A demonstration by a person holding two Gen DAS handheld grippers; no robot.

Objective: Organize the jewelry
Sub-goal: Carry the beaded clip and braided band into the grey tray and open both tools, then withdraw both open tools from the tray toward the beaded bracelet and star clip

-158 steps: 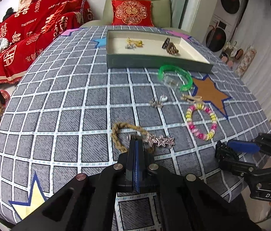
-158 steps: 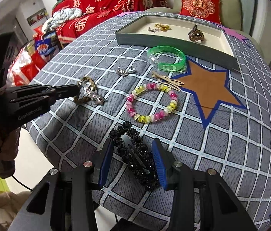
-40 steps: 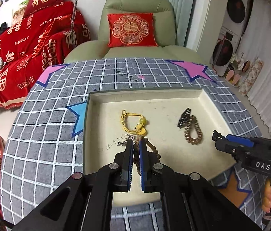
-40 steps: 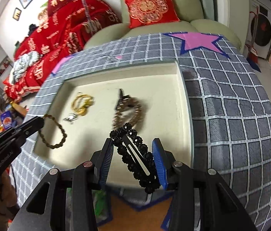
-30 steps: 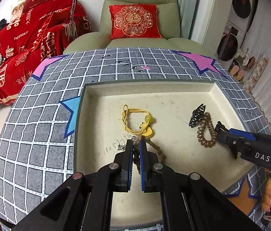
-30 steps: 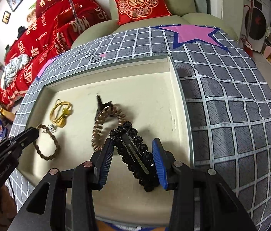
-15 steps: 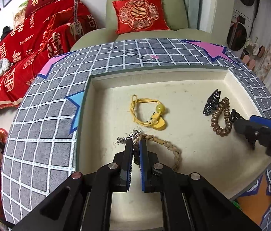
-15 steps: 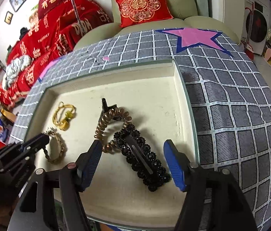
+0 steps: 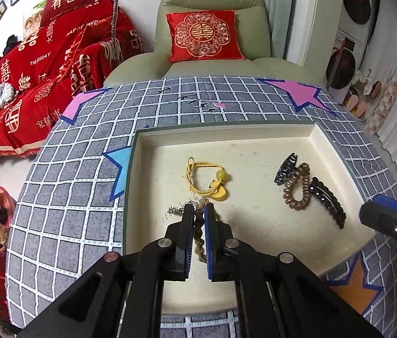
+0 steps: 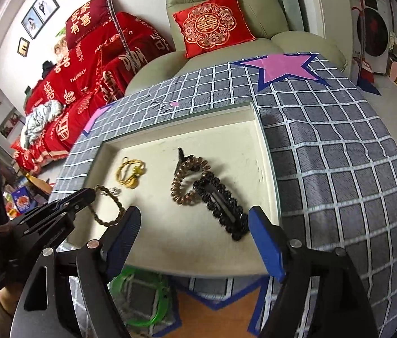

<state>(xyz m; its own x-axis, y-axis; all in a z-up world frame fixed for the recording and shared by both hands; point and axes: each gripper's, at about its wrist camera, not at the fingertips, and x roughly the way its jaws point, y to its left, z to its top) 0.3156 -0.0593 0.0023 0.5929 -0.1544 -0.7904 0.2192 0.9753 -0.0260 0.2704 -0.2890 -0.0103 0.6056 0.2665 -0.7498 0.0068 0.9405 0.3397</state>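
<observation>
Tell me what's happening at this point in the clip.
A person with a claw in each hand is sorting jewelry into a tray. The right claw has just opened and let go of the black clip, which lies in the tray against the coil tie. The left claw is shut on the braided bracelet over the tray. A green bangle waits outside.

Right gripper [image 10: 192, 225] is hovering above the cream tray [image 10: 266, 152], its jaws having just been opening, nothing between them. Black beaded hair clip [image 10: 221, 205] is lying in the tray, touching the brown spiral hair tie [image 10: 185, 181]. Left gripper [image 10: 85, 195] is pinching a braided bracelet [image 10: 111, 205].
</observation>
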